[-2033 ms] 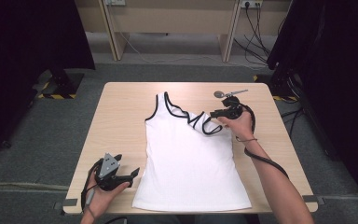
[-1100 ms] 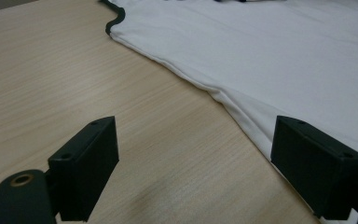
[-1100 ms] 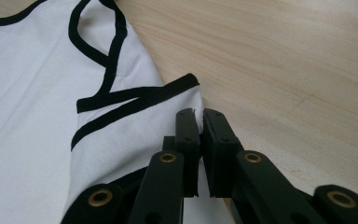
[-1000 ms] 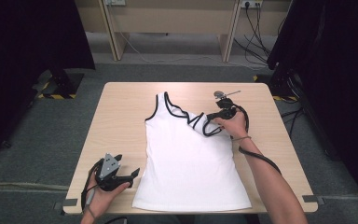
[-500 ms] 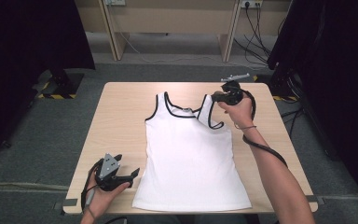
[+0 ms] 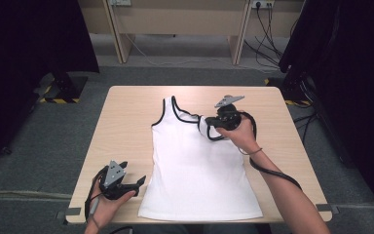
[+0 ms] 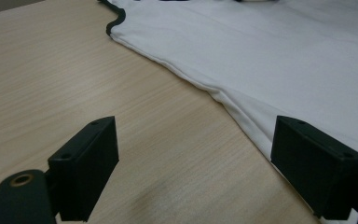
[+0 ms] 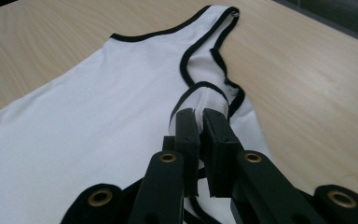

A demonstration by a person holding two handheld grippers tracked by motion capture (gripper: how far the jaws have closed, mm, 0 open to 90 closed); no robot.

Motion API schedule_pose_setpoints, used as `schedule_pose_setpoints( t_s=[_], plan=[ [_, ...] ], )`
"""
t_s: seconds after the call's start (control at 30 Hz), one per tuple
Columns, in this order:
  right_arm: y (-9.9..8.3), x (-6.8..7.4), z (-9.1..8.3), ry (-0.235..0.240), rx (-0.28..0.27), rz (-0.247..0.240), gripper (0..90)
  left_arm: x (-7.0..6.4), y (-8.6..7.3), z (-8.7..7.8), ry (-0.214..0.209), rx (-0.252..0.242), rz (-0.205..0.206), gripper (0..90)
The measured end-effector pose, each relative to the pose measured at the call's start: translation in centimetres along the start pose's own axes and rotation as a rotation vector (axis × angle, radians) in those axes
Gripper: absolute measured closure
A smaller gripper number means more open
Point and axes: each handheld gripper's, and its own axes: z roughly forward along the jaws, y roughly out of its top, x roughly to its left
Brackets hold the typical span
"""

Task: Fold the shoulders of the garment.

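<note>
White tank top (image 6: 195, 165) with black trim lies flat on the table (image 6: 126, 122), hem toward the person. Right gripper (image 6: 213, 123), jaws closed on the top's right strap (image 8: 205, 95), holds it bunched and lifted over the shoulder area; the left strap (image 6: 169, 103) lies flat. Left gripper (image 6: 139, 181) rests on the table at the near left corner, jaws wide apart, just beside the top's side seam (image 7: 205, 86), one jaw over the fabric edge.

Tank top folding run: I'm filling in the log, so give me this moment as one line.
right gripper: shut on tank top strap, lifted | left gripper: open, on table at hem corner | tank top: flat
</note>
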Motion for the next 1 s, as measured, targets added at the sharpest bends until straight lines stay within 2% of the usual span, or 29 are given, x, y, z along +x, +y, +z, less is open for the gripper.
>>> schedule_pose_setpoints(
  t_s=[0.13, 0.23, 0.27, 0.37, 0.4, 0.47, 0.53, 0.63, 0.7, 0.9, 1.0],
  plan=[
    [-0.9, 0.9, 0.5, 0.091, 0.033, -0.037, 80.1, 0.0, 0.0, 0.0, 0.0, 0.0, 0.0, 13.9],
    [-1.6, 1.4, 0.8, 0.141, 0.081, -0.077, 72.6, 0.0, 0.0, 0.0, -0.001, 0.001, 0.003, 13.9],
    [-1.9, 1.4, 0.8, 0.139, 0.092, -0.085, 71.6, 0.0, 0.0, 0.0, 0.0, 0.0, 0.003, 13.9],
    [-2.5, 1.0, 0.5, 0.171, 0.101, -0.083, 68.2, 0.0, 0.0, 0.0, -0.001, 0.001, 0.001, 13.9],
    [-2.6, 0.7, 0.2, 0.156, 0.097, -0.085, 68.2, 0.0, 0.0, 0.0, -0.001, 0.002, 0.001, 13.9],
    [-2.8, -0.1, -0.6, 0.101, 0.066, -0.049, 69.6, 0.0, 0.0, 0.0, -0.001, 0.001, 0.003, 13.9],
    [-2.9, -1.4, -1.5, 0.008, 0.057, -0.019, 70.6, 0.0, 0.0, 0.0, 0.0, 0.002, 0.003, 13.9],
    [-3.4, -3.1, -2.4, -0.115, 0.08, -0.004, 70.8, -0.1, 0.0, 0.0, 0.002, 0.005, 0.006, 13.9],
    [-3.8, -3.8, -2.7, -0.16, 0.117, -0.019, 70.7, -0.1, 0.0, 0.1, 0.003, 0.007, 0.009, 13.9],
    [-4.6, -4.3, -2.4, -0.173, 0.171, -0.033, 69.9, -0.2, 0.1, 0.2, 0.007, 0.016, 0.017, 13.9],
    [-4.9, -4.2, -1.8, -0.197, 0.206, -0.054, 72.3, -0.2, 0.1, 0.1, 0.007, 0.015, 0.019, 13.9]
  ],
)
